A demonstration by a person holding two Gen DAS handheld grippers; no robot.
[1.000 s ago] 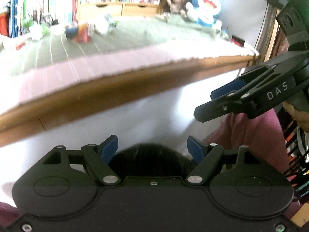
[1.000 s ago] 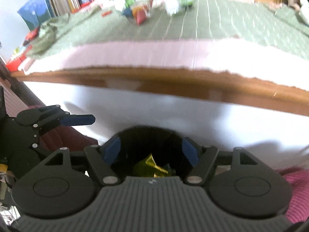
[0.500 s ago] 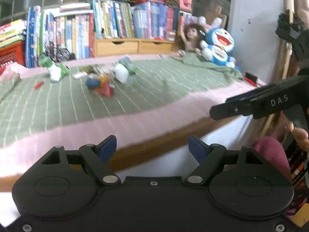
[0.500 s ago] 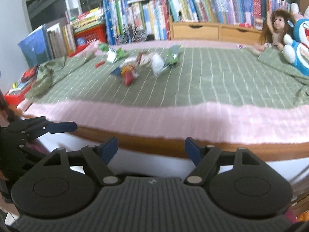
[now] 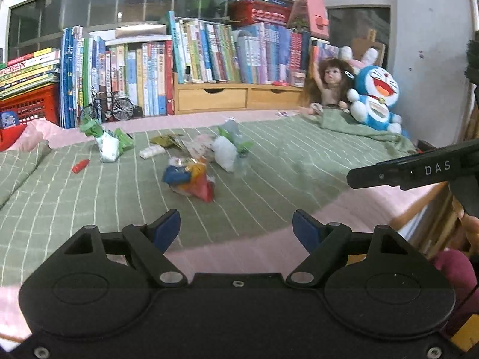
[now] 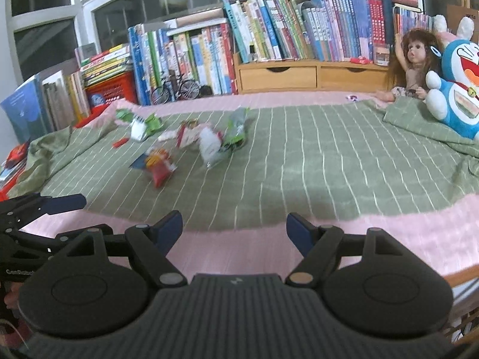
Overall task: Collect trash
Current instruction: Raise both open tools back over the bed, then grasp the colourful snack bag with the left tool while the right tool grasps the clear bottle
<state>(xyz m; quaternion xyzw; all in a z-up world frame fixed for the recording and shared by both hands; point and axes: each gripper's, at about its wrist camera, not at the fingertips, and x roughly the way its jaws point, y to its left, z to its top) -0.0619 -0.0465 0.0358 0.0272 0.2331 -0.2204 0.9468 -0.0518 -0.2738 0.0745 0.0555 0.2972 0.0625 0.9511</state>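
Books (image 5: 209, 56) line the back wall above two wooden drawers (image 5: 239, 97), their spine titles too small for me to read. Before them lies a bed with a green checked blanket (image 5: 299, 161) over a pink sheet (image 6: 359, 233). The trash (image 5: 191, 176) sits scattered mid-blanket: a red, yellow and blue wrapper nearest, white and green bags (image 5: 107, 143) behind, and a small red scrap (image 5: 80, 166) to the left. A doll (image 5: 329, 86) and a blue plush (image 5: 375, 98) sit far right. My left gripper (image 5: 236, 227) is spread wide with nothing between its pads, well short of the trash. My right gripper (image 6: 234, 229) is likewise wide and empty; from the left view its side reads "DAS".
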